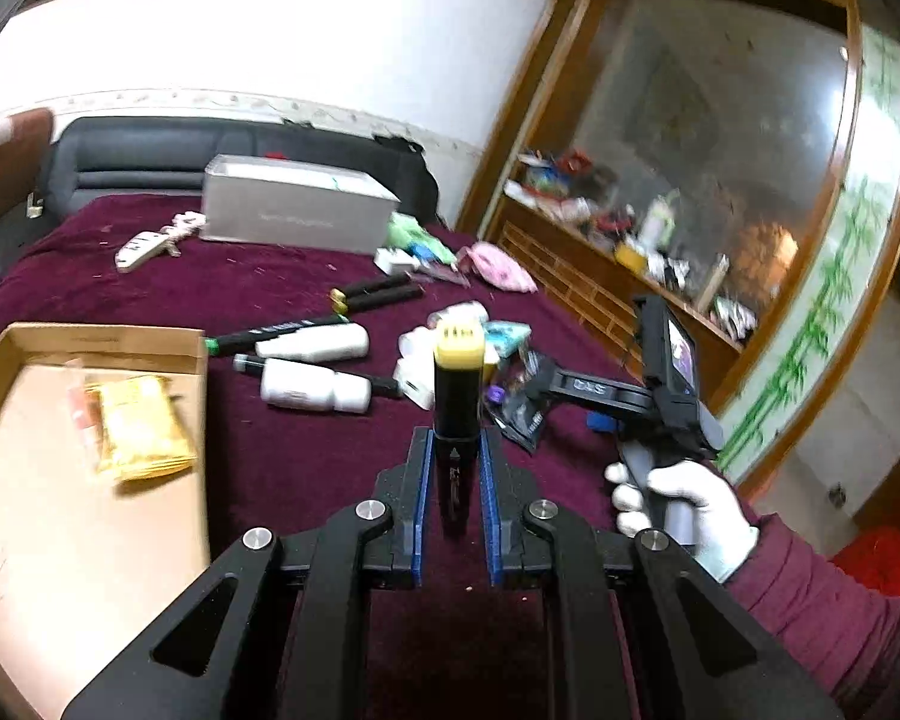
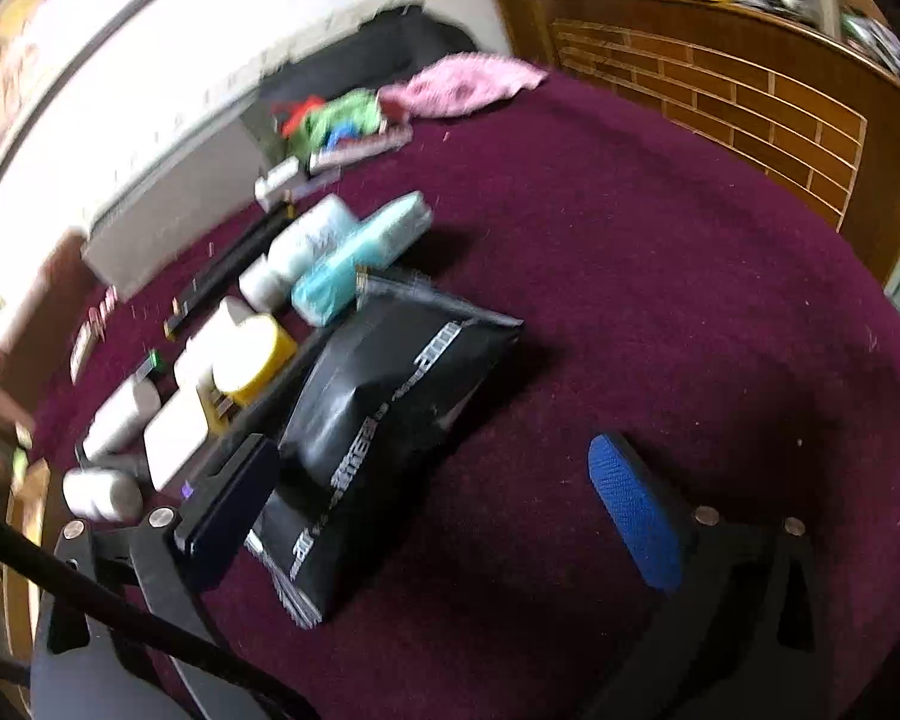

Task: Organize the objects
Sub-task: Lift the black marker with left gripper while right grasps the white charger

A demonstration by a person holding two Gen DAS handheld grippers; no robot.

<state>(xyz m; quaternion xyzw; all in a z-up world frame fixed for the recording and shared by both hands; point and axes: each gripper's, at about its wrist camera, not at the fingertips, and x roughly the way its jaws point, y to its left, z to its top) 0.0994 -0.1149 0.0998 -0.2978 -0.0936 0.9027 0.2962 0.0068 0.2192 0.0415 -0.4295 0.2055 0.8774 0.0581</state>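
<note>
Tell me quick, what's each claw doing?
Left claw: closed on a black marker with a yellow cap.
Right claw: open, holding nothing.

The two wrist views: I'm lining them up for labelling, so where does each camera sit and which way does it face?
Left wrist: behind the left gripper, shut on a black marker; faces across the maroon cloth toward the wall; a gloved hand shows.
Right wrist: behind the open right gripper, tilted down at a black pouch.
Shared: the cloth, the pouch, white bottles.
</note>
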